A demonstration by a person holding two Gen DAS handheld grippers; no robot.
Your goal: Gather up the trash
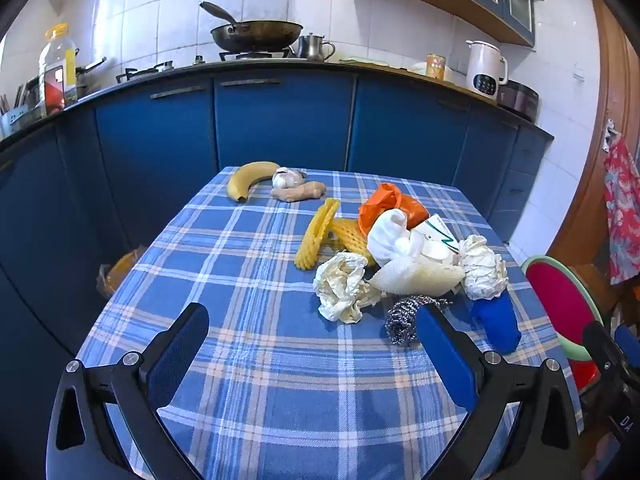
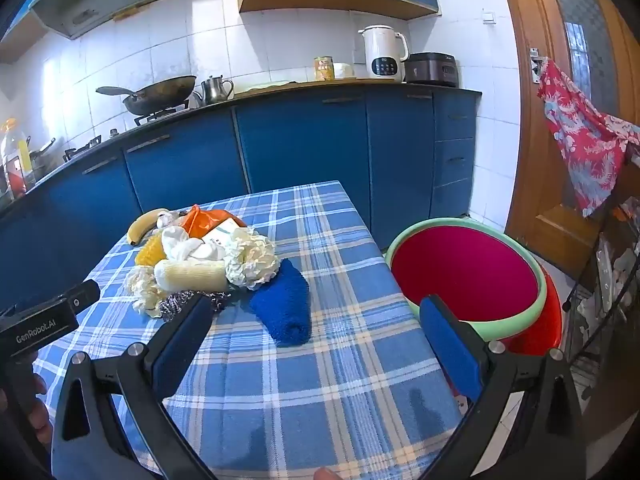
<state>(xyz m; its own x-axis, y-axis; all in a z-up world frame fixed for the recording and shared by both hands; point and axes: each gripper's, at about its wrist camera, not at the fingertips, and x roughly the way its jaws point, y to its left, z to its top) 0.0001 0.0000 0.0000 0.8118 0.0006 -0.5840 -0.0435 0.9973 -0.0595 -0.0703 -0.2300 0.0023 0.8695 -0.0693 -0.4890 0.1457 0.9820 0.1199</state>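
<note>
A pile of trash lies on the blue plaid table (image 1: 256, 360): crumpled tissue (image 1: 344, 286), a second tissue wad (image 1: 482, 266), yellow foam netting (image 1: 318, 234), an orange plastic bag (image 1: 386, 202), a white sock (image 1: 390, 234), a cream sponge (image 1: 420, 278), a steel scourer (image 1: 404, 318) and a blue cloth (image 1: 496, 322). The pile also shows in the right wrist view (image 2: 208, 264), with the blue cloth (image 2: 286, 304) nearest. My left gripper (image 1: 312, 332) is open and empty, just short of the pile. My right gripper (image 2: 316, 324) is open and empty over the table's right side.
A green-rimmed magenta basin (image 2: 468, 272) sits on a red stool off the table's right edge. A banana (image 1: 248, 182), garlic (image 1: 286, 178) and ginger (image 1: 300, 192) lie at the far end. Blue kitchen cabinets (image 1: 280, 120) stand behind. A door (image 2: 560, 120) is at right.
</note>
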